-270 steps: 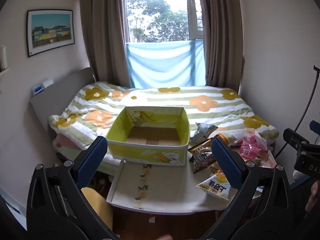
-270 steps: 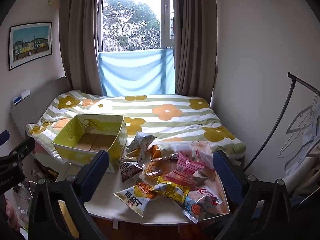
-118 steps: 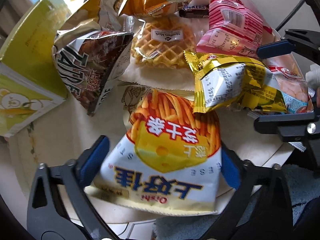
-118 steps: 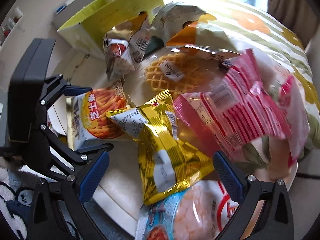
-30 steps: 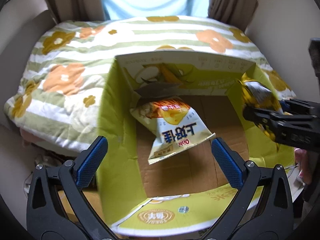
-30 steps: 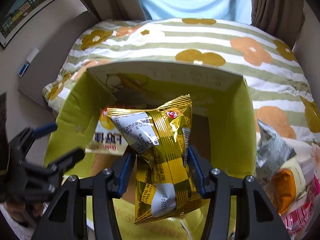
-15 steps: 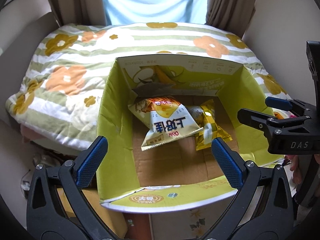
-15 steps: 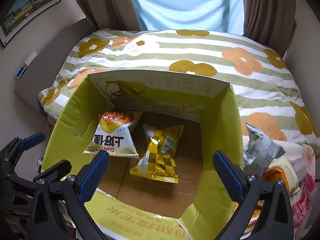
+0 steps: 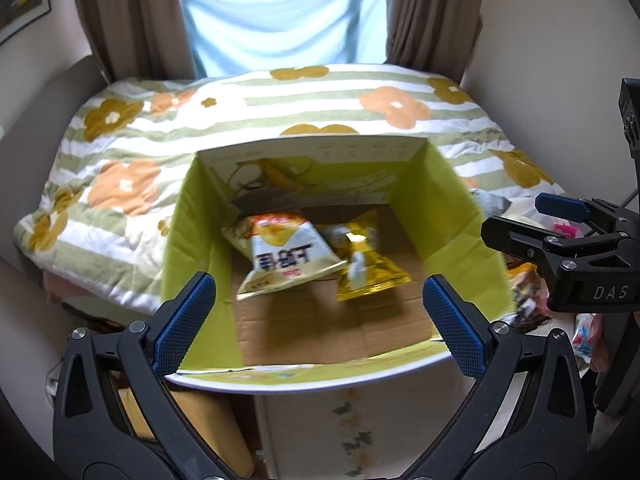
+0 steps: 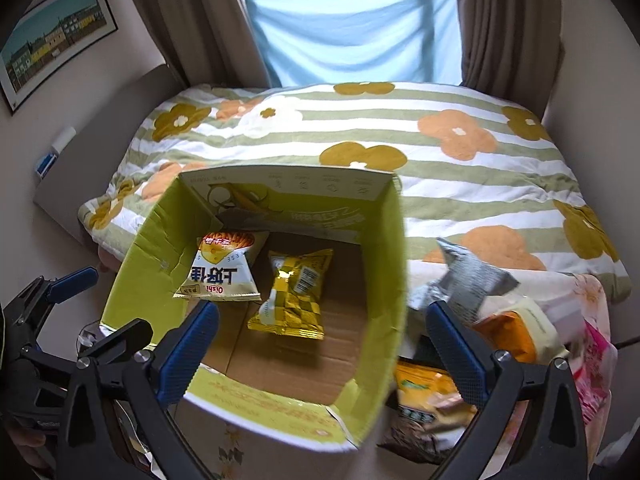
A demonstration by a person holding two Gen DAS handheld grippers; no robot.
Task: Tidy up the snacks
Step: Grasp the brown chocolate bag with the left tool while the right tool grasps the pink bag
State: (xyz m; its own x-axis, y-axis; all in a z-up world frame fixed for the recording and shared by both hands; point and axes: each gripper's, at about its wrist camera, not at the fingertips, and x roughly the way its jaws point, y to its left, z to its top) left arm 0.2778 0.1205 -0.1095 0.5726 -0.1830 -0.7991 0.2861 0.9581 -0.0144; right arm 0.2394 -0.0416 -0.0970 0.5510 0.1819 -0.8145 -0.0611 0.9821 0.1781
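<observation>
Both grippers empty, both with jaws spread wide, both angled down over the yellow-green cardboard box [image 10: 384, 272] at the far left edge of the small white table [image 9: 360, 432], hard against the bed with the flowered, striped quilt [image 10: 460, 168].

Left gripper [image 9: 316, 320]: blue pads well apart, nothing between them. Right gripper [image 10: 320, 344]: likewise agape and holding nothing.

Inside the box, flat on the brown cardboard floor toward its far wall: a white-and-yellow pillow bag of cheese fries [image 10: 222, 272] on the left, a gold checkered foil packet [image 10: 292, 296] just beside it on the right, edges touching or slightly overlapped in the left wrist view. Probably laid side by side to keep the near half of the floor free for more.

Still outside, heaped along the table's right edge beyond the box wall: a crumpled silver bag [image 10: 468, 280], an orange packet [image 10: 508, 336], pink wrappers [image 10: 596, 356], a dark bag [image 10: 420, 428] at the near edge. Sorting only begun by the look of it; wide jaws well suited to the next puffy bag.
</observation>
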